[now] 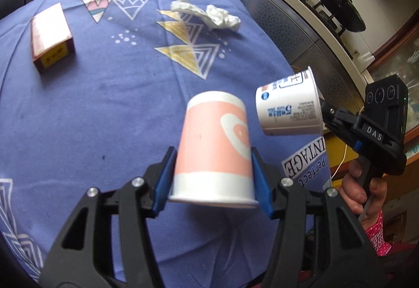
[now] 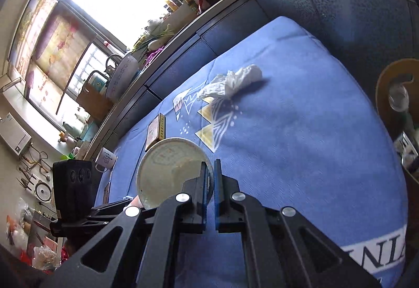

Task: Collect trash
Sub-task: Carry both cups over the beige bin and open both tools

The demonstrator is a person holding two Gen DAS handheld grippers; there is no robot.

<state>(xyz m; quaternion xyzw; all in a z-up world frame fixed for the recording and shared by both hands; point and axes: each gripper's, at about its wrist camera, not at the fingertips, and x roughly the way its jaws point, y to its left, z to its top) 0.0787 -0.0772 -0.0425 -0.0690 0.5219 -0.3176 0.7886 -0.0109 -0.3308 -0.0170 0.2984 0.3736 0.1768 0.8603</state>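
Both hands loaded: left gripper [image 1: 213,178] clamps the pink cup [image 1: 214,146], right gripper [image 2: 209,193] pinches the white tub [image 2: 167,172] by its rim. Crumpled tissue [image 1: 207,14] lies at 12 o'clock, carton [image 1: 51,36] at 10. Nothing free until unloaded.

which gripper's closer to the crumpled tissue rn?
Hard to call, probably right. The right gripper, shut on the white yogurt cup, faces the crumpled tissue across bare cloth. The left gripper holds the pink paper cup at the table's near side.
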